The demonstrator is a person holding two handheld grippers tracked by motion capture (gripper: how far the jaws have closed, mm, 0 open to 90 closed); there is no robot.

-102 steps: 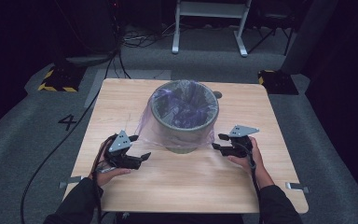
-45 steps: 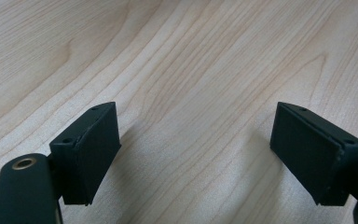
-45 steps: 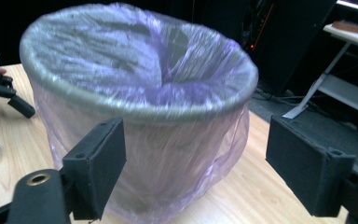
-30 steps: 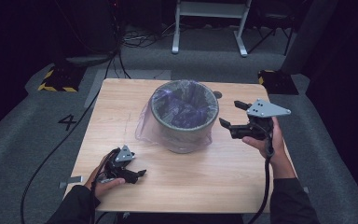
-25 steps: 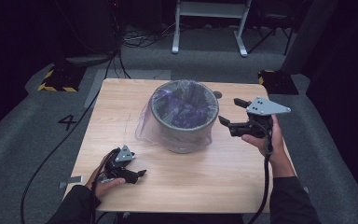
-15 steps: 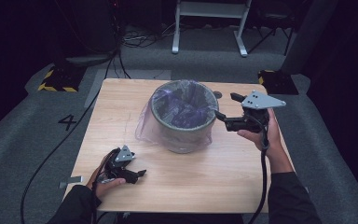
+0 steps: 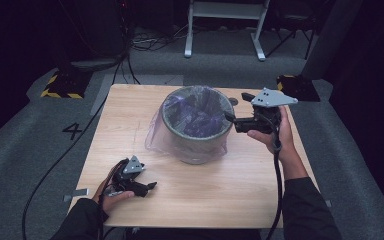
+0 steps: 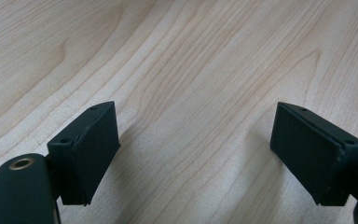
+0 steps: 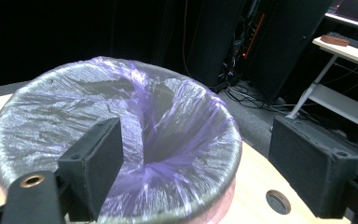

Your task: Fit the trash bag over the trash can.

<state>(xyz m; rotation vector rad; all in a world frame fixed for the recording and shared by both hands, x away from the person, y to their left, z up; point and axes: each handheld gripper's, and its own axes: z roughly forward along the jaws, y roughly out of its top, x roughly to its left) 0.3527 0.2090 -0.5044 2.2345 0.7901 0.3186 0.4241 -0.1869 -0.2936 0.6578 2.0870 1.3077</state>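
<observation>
A grey round bin stands mid-table, lined with a translucent purple bag that is folded over its rim and hangs down the outside. My right gripper hovers at the bin's right rim, pointing left, its jaws open. In the right gripper view the open jaws frame the lined rim, and nothing is pinched. Near the front left edge, my left gripper rests low on the wood, open. In the left gripper view its jaws stand wide over the bare tabletop.
The wooden table has a small round hole just right of the bin. The right gripper's cable hangs along the forearm. On the floor behind are a white stand, cables and yellow-striped blocks.
My right gripper has risen and moved left, up to the bin's right rim. Earlier on, the left gripper drew back from the bin to the front left; it has since stayed still.
</observation>
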